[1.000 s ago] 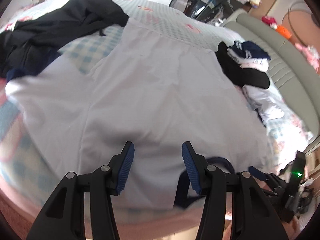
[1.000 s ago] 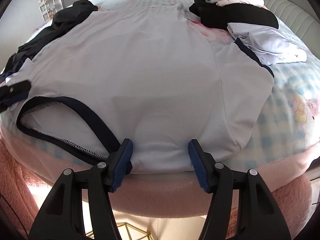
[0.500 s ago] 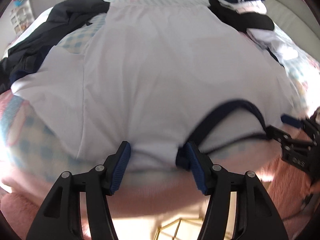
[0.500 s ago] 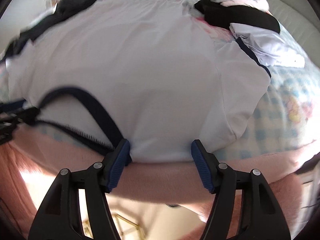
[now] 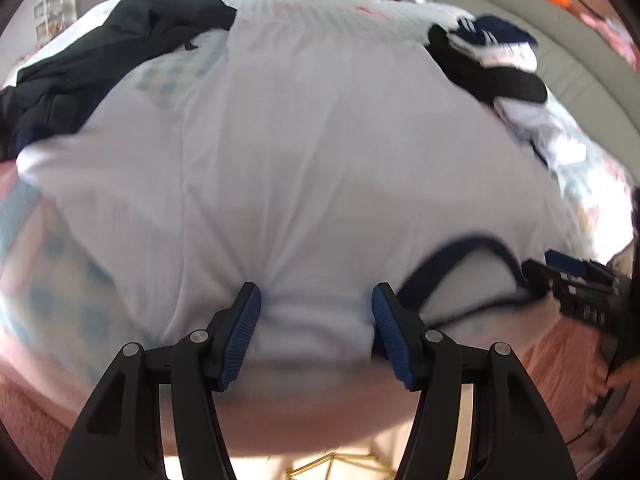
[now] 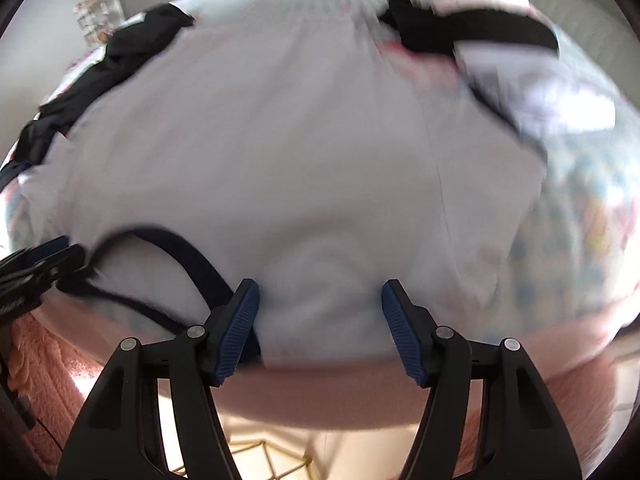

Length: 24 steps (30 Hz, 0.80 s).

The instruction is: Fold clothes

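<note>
White T-shirt (image 5: 312, 168) with a navy-trimmed neckline (image 5: 460, 264) lies spread flat on the bed (image 5: 592, 184), its shoulder edge at the near side of the mattress. Left tongs (image 5: 316, 328) stand wide apart over the shoulder left of the neckline, cloth bunched between the blue pads (image 5: 244, 332) without being pinched. Right tongs (image 6: 320, 324) are likewise spread over the other shoulder, fabric between the pads but not clamped; their black frame also shows at the right edge of the left view. A dark garment (image 5: 104, 60) lies heaped at the far left, and a stack of folded clothes (image 5: 492, 64) sits at the far right, just beside the shirt.
</note>
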Each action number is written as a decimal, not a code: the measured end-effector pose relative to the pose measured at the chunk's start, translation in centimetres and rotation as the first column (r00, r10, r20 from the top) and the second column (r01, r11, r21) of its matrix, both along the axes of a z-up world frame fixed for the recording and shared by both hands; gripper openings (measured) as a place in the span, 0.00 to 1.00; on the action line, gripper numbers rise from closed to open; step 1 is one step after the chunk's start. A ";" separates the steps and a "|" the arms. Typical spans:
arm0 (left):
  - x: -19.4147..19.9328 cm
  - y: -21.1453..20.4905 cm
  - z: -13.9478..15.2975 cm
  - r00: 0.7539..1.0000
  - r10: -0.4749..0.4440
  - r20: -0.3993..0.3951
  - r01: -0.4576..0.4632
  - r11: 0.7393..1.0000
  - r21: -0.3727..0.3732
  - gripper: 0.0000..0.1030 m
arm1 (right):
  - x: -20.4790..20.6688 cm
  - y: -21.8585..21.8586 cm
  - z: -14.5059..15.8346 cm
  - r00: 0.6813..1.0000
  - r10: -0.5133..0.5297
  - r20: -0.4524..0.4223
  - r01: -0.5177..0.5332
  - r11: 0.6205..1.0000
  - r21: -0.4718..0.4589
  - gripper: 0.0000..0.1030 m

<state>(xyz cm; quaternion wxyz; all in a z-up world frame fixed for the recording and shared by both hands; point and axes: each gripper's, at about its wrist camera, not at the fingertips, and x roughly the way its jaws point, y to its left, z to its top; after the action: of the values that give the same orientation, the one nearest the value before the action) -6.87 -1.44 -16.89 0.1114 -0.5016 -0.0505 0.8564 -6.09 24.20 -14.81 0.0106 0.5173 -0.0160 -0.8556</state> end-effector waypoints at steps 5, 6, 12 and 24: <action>1.5 0.0 0.6 1.000 0.001 -0.007 -0.001 1.000 -0.020 0.59 | 2.2 0.7 -1.3 1.000 0.011 0.015 -0.011 1.000 -0.012 0.67; 1.5 0.2 0.9 1.000 0.002 -0.014 -0.003 1.000 -0.031 0.59 | 2.3 0.5 -1.5 0.999 0.016 0.035 -0.016 1.000 -0.001 0.67; 0.7 2.1 5.5 0.974 0.042 -0.222 -0.048 0.999 -0.024 0.60 | 2.5 0.2 2.5 0.998 -0.004 -0.067 0.004 1.000 -0.002 0.64; 0.0 3.1 -0.2 0.999 -0.012 -0.050 0.007 0.995 -0.102 0.64 | 0.2 1.6 -0.6 0.999 -0.054 0.008 0.054 0.998 0.028 0.64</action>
<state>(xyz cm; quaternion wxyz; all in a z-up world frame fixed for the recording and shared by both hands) -6.83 1.63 -17.10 0.0911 -0.4851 -0.0015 0.8697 -5.94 25.81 -15.39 -0.0197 0.5207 -0.0179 -0.8533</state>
